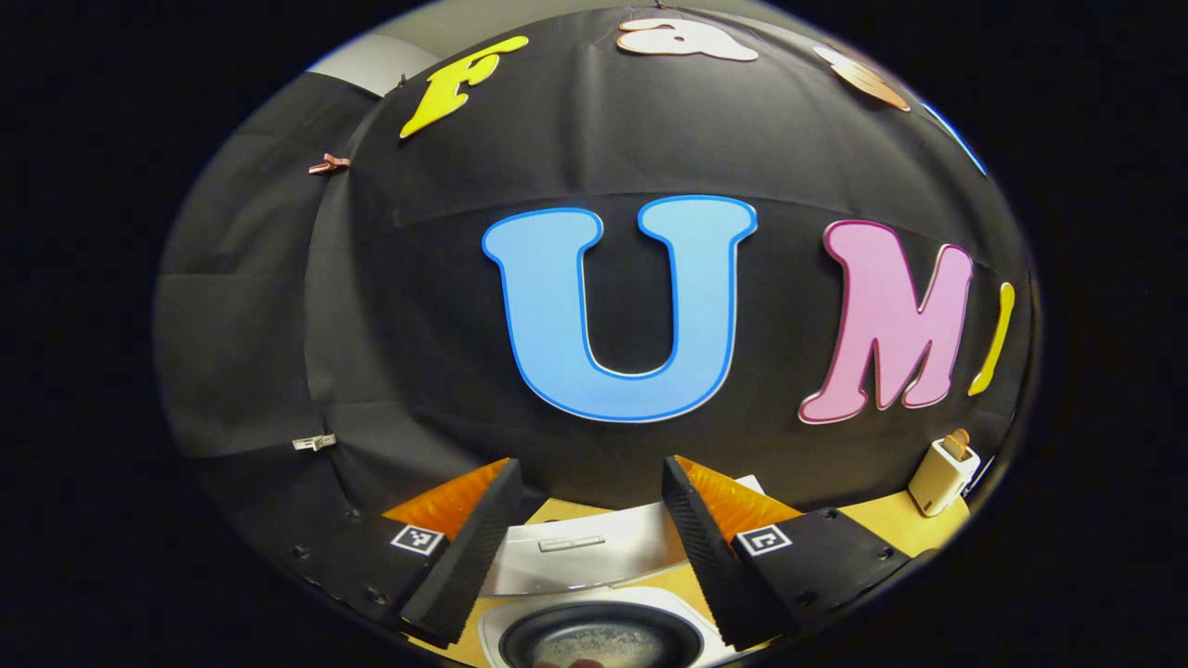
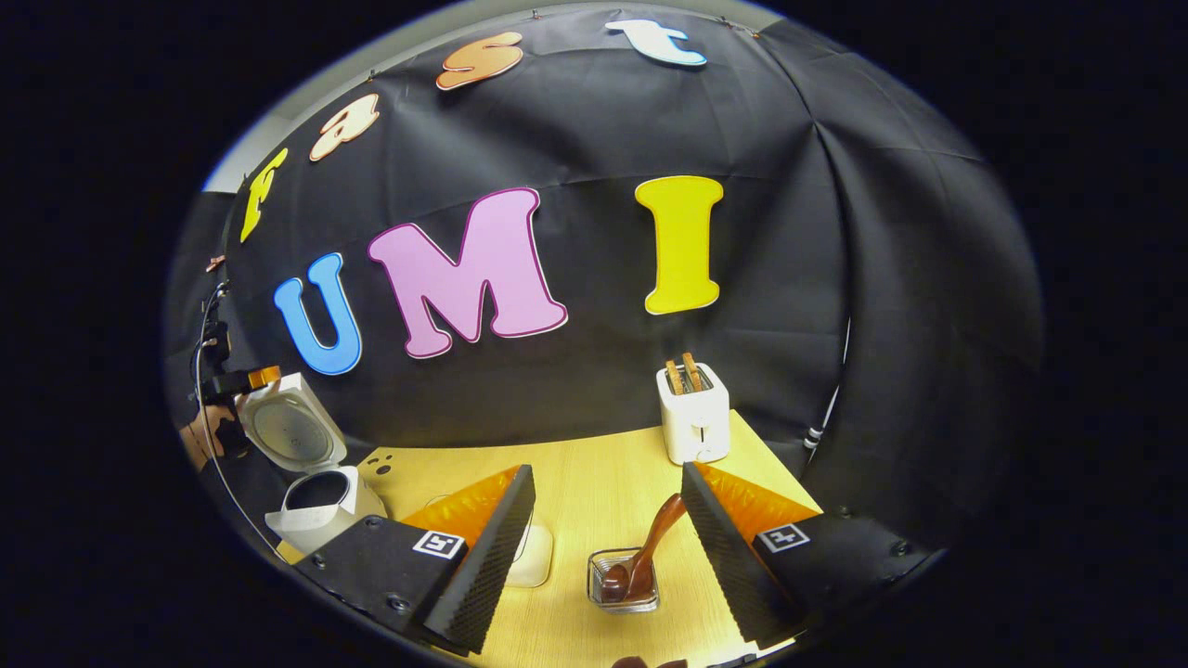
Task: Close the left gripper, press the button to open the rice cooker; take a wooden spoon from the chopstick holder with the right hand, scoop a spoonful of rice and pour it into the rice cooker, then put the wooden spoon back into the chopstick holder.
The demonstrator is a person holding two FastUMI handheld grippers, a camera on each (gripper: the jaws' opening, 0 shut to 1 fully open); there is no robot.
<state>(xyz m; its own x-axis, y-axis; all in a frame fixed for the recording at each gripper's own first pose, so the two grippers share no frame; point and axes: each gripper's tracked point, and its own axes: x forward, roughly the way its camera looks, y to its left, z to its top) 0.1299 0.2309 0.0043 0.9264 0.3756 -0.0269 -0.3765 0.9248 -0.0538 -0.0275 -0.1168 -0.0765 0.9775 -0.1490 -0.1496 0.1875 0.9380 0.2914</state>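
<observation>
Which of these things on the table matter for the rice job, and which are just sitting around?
Part of the job:
rice cooker, lid already up
wooden spoon, in the clear holder
left gripper, open
right gripper, open

Just lying about:
white toaster with toast in it
pale flat pad on the table

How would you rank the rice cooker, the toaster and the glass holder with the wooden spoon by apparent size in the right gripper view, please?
Largest to smallest as they look:
1. Rice cooker, lid open, at the left edge.
2. Toaster, farther back on the table.
3. Glass holder, with the wooden spoon in it, though nearest the camera.
Fisheye distortion makes the first two unsure.
</observation>
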